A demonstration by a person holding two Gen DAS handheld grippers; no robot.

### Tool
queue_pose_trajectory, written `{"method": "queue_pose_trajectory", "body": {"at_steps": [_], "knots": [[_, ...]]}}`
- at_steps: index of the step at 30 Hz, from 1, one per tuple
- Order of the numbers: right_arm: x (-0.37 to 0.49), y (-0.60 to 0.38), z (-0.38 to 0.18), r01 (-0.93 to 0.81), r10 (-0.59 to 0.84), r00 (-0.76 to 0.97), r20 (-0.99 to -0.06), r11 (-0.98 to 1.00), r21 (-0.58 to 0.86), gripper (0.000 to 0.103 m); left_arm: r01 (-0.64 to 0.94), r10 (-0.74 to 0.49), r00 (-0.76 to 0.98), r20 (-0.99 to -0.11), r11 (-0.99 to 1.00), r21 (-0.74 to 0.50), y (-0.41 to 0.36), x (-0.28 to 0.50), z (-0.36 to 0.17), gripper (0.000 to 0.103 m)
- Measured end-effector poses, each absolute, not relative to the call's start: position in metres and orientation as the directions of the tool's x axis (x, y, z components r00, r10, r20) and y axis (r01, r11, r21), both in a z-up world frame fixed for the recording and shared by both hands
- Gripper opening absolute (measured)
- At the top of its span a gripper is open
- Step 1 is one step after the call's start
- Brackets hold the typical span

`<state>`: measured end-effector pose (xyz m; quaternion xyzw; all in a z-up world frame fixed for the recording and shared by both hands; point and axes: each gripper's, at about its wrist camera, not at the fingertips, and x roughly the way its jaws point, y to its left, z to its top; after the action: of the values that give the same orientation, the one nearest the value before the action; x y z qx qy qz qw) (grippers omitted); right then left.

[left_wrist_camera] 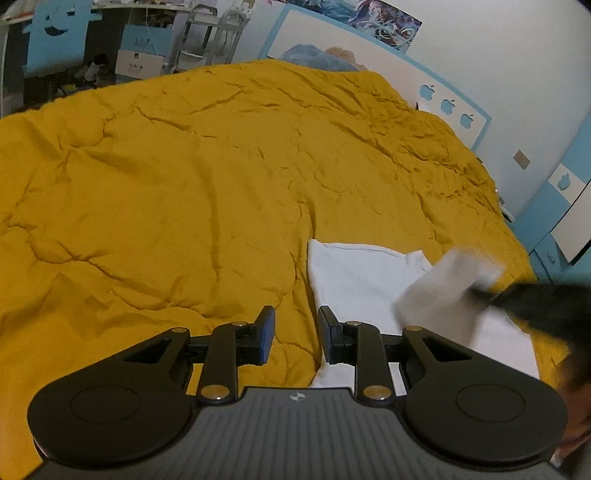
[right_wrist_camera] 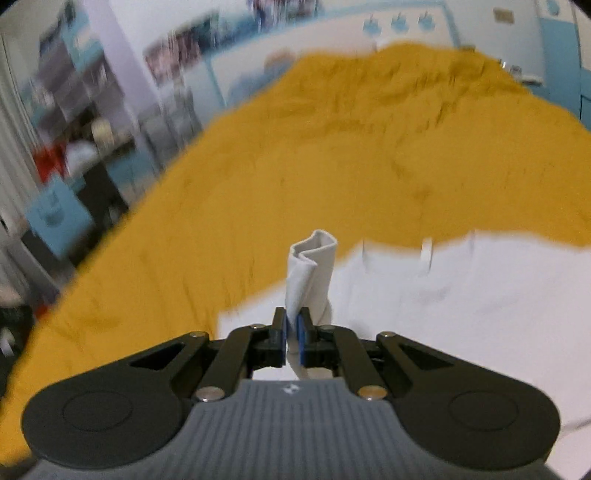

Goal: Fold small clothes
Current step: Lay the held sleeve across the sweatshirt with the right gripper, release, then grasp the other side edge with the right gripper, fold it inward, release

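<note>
Right tongs [right_wrist_camera: 291, 332] clamped on a lifted white garment [right_wrist_camera: 312, 273] flap for folding; left tongs [left_wrist_camera: 295, 336] apart, empty, above the bed [left_wrist_camera: 184, 184].

no readable text or numbers, small emblem on each tool's grey body [left_wrist_camera: 296, 397], too small to read

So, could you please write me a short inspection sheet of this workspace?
Surface: yellow quilt over a bed, wrinkled.
Job's things: white garment lying on the quilt; one fold of it lifted.
Clutter: nothing seen on the quilt.
Grippers: left gripper open, empty, above the garment's edge; right gripper shut on the lifted fold.
Cables: nothing seen.
Surroundings: white and blue headboard, poster, shelves; right view blurred.
</note>
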<state>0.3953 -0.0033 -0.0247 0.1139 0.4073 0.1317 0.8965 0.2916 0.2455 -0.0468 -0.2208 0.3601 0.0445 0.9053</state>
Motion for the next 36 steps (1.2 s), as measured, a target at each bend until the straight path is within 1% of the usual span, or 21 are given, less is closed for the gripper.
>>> {"method": "queue_pose_trajectory", "body": {"at_steps": [3,4,8,10,11,13,15,19,22,27,31,34,36], "knots": [[0.389,0.012,-0.072,-0.15,0.365,0.557,-0.747,0.928,0.341,0.001,-0.229,-0.112,0.733,-0.671,0.889,-0.398,0.248,0.297,-0.054,0.031],[0.388,0.016,-0.084,-0.157,0.396,0.527,-0.752,0.915,0.372,0.006,-0.221,-0.128,0.734,-0.667,0.883,-0.413,0.249,0.298,-0.057,0.032],[0.392,0.018,-0.106,-0.199,0.529,0.438,-0.727,0.846,0.495,0.019,-0.197,-0.188,0.739,-0.647,0.858,-0.475,0.249,0.307,-0.064,0.038],[0.39,0.011,-0.109,-0.205,0.584,0.408,-0.702,0.808,0.553,0.03,-0.192,-0.211,0.74,-0.638,0.843,-0.502,0.248,0.311,-0.067,0.04],[0.391,0.007,-0.108,-0.206,0.608,0.396,-0.688,0.789,0.579,0.032,-0.187,-0.225,0.74,-0.633,0.836,-0.516,0.247,0.314,-0.069,0.04],[0.39,-0.003,-0.104,-0.219,0.646,0.387,-0.658,0.757,0.615,0.04,-0.179,-0.247,0.739,-0.627,0.825,-0.536,0.245,0.318,-0.071,0.042],[0.389,-0.019,-0.096,-0.227,0.661,0.398,-0.636,0.742,0.63,0.045,-0.168,-0.263,0.736,-0.624,0.822,-0.544,0.24,0.323,-0.073,0.043],[0.38,-0.072,-0.082,-0.207,0.647,0.444,-0.62,0.747,0.631,0.046,-0.157,-0.267,0.72,-0.641,0.836,-0.525,0.227,0.331,-0.079,0.043],[0.356,-0.125,-0.079,-0.168,0.554,0.521,-0.65,0.813,0.558,0.046,-0.144,-0.252,0.702,-0.666,0.865,-0.48,0.217,0.333,-0.085,0.043],[0.318,-0.216,-0.074,-0.091,0.31,0.619,-0.721,0.941,0.327,0.046,-0.14,-0.199,0.676,-0.709,0.911,-0.388,0.204,0.333,-0.092,0.043],[0.287,-0.266,-0.075,-0.059,0.134,0.652,-0.747,0.99,0.126,0.047,-0.127,-0.16,0.664,-0.73,0.939,-0.321,0.197,0.326,-0.094,0.043],[0.275,-0.284,-0.079,-0.072,0.046,0.655,-0.754,0.997,-0.002,0.05,-0.144,-0.136,0.636,-0.76,0.946,-0.29,0.196,0.326,-0.099,0.043],[0.271,-0.294,-0.089,-0.078,0.005,0.643,-0.766,0.995,-0.058,0.049,-0.17,-0.139,0.611,-0.779,0.938,-0.301,0.198,0.329,-0.104,0.043]]}}
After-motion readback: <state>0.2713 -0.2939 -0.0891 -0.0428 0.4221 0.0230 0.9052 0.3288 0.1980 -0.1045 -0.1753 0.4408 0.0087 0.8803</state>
